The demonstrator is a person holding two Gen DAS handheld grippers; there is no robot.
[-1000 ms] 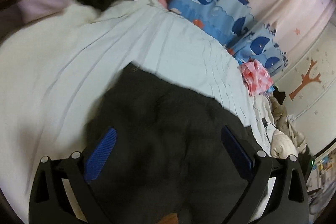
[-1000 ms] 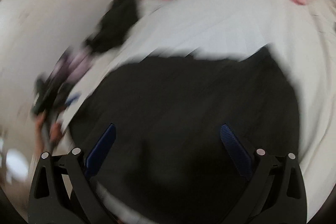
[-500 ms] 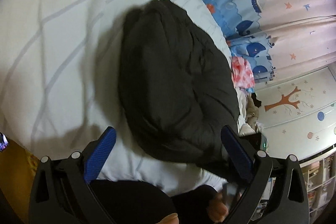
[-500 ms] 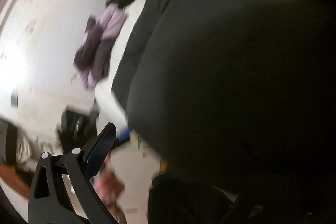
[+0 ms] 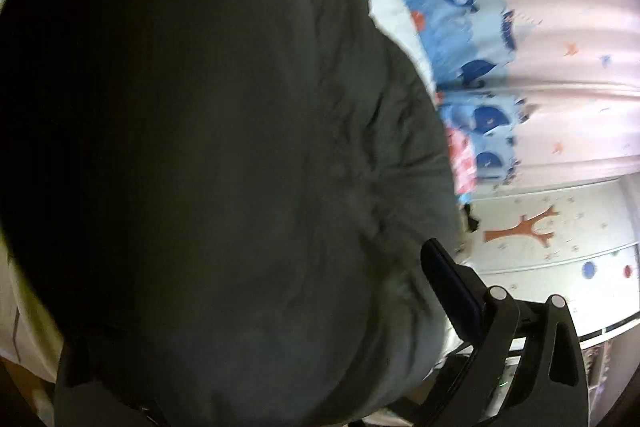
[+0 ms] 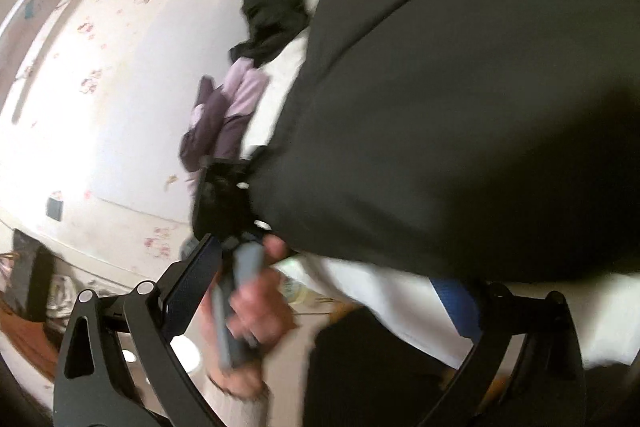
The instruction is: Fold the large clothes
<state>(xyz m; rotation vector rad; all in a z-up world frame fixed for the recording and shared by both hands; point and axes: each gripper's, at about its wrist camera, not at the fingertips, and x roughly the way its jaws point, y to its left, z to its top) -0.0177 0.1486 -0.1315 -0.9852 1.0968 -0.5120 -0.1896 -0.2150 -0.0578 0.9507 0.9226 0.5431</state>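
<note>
A large dark puffy jacket (image 5: 224,155) lies on the white bed and fills most of the left wrist view. My left gripper (image 5: 316,291) is pressed low against its near edge. Its right finger (image 5: 448,291) shows, spread wide, while the jacket hides the left one. In the right wrist view the same jacket (image 6: 460,107) bulges over the white bedding (image 6: 360,291). My right gripper (image 6: 326,295) stands open at the bed's edge below the jacket, holding nothing. A hand (image 6: 256,311) grips the left gripper's handle at the jacket's left edge.
Whale-print pillows (image 5: 460,27) and a pink curtain (image 5: 560,27) line the far side of the bed. A black garment (image 6: 276,3) and a purple one (image 6: 224,115) lie on the bed beyond the jacket. A patterned wall (image 6: 100,87) is at left.
Both grippers have dropped low and close to the jacket's near edge, so it now fills the views. The jacket now hides the left gripper's left finger.
</note>
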